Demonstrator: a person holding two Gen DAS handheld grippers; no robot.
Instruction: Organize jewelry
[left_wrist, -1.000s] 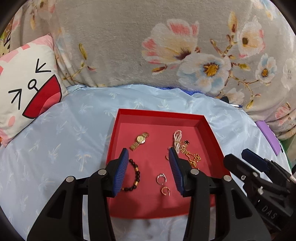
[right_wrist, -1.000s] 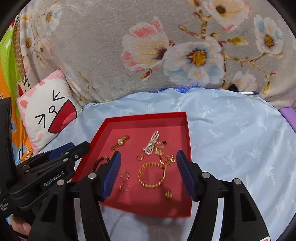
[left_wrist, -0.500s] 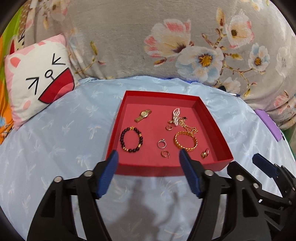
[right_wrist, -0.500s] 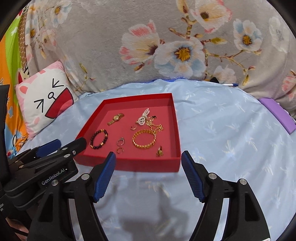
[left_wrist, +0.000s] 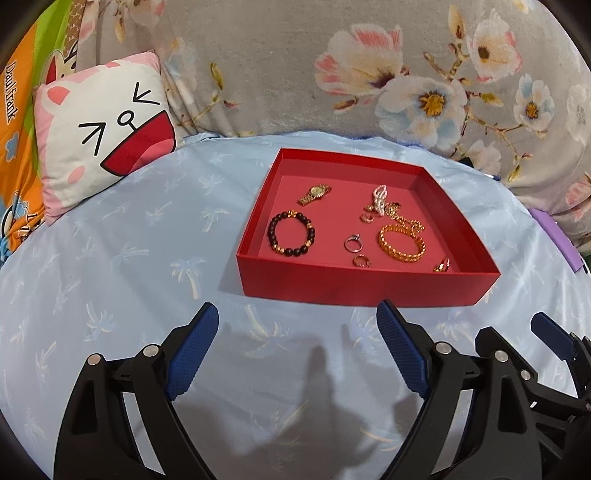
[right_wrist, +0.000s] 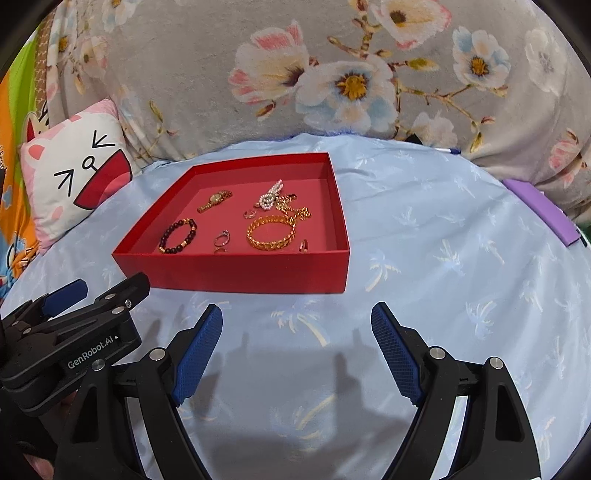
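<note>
We see the red cardboard tray (left_wrist: 365, 291) on the blue palm-print bedsheet (left_wrist: 129, 258), now farther at 12 o'clock; beaded bracelet (left_wrist: 291, 238), gold chain bangle (left_wrist: 402, 243), watch (left_wrist: 314, 194) inside. Left tool (left_wrist: 295, 332) and right tool (right_wrist: 297, 332) just opened wider, empty, pulled back off tray.

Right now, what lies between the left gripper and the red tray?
Only bare blue sheet lies between the left gripper and the red tray, crossed by shadows. The left wrist view shows it.

Red tray (right_wrist: 236, 275) of jewelry on blue sheet (right_wrist: 424, 258) — right gripper (right_wrist: 297, 317) fingers spread, empty.
</note>
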